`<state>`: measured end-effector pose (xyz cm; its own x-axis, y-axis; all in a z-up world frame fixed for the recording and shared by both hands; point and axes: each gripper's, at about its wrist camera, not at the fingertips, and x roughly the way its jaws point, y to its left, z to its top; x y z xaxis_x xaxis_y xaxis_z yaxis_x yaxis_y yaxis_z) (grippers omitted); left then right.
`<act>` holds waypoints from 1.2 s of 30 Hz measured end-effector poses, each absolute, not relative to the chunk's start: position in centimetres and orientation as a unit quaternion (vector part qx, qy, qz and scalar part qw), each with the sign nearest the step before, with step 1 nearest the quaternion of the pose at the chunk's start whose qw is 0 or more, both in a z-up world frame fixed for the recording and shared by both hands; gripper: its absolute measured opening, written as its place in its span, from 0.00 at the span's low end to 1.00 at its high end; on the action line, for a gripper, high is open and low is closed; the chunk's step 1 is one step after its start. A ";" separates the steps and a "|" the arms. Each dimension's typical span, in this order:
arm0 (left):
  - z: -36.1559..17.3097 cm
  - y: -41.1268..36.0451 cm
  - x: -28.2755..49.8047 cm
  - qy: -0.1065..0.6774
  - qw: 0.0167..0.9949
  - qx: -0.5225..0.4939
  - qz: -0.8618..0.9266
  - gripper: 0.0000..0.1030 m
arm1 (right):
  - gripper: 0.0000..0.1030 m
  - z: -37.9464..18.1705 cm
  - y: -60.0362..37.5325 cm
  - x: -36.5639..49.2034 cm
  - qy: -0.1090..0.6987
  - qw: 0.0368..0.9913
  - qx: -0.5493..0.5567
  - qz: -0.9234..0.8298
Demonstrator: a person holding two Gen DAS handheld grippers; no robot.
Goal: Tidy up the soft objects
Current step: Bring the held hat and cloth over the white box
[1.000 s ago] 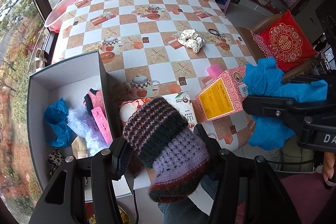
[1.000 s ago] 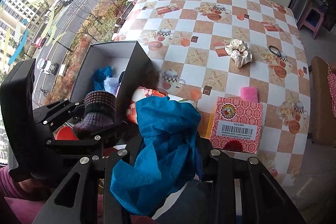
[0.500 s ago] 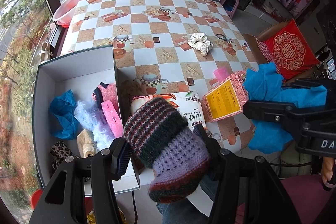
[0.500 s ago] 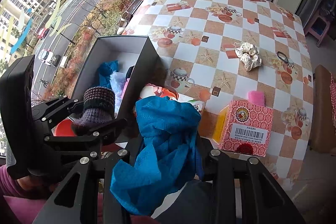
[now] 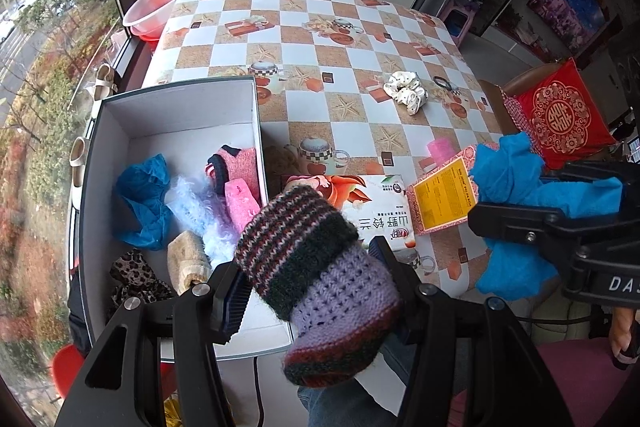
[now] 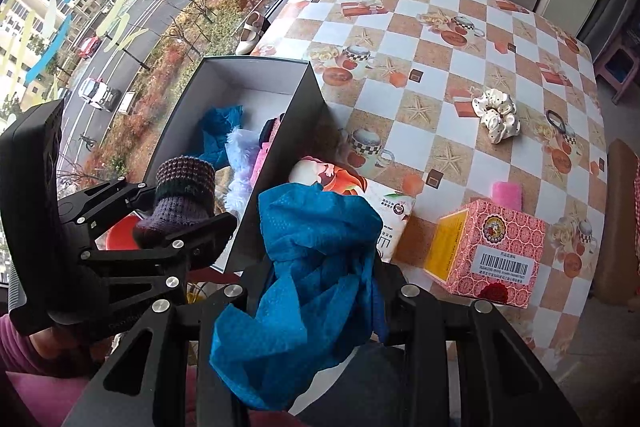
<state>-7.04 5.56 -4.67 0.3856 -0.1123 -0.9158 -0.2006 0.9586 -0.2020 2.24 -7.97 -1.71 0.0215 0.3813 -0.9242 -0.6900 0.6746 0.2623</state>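
- While the left gripper (image 5: 316, 283) pinches a knitted sock (image 5: 320, 279) between its fingers, the sock's striped cuff points up toward twelve o'clock and its lilac foot hangs low — held over the near right corner of the open box (image 5: 120, 131).
- Beside it, at three o'clock in the left wrist view, the right gripper (image 6: 316, 279) is clamped on a crumpled blue cloth (image 6: 312, 275), which bulges above the fingers and droops below them.
- Inside the box, at about nine o'clock from the sock, lie another blue cloth (image 5: 140, 203), a fluffy pale-blue piece (image 5: 200, 211), a pink sponge (image 5: 242, 199), a pink knitted piece (image 5: 240, 163), a beige fuzzy item (image 5: 186, 259) and a leopard-print fabric (image 5: 132, 275).
- Just right of the box, a flat white packet (image 5: 372, 203) with printed characters lies on the checkered tablecloth (image 5: 304, 39); at two o'clock a pink patterned carton (image 6: 492, 251) stands tilted, a small pink block (image 6: 507, 195) just behind it.
- Farther out, at one o'clock — a cream scrunchie (image 5: 406, 93) and near it a dark hair tie (image 5: 442, 81).
- Off the table's far left corner sits a pink basin (image 5: 164, 3).
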 end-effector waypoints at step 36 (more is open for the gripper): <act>-7.0 16.3 -14.2 0.532 0.782 -0.261 0.194 0.58 | 0.37 -2.7 3.3 -0.5 0.566 0.638 -0.211 0.477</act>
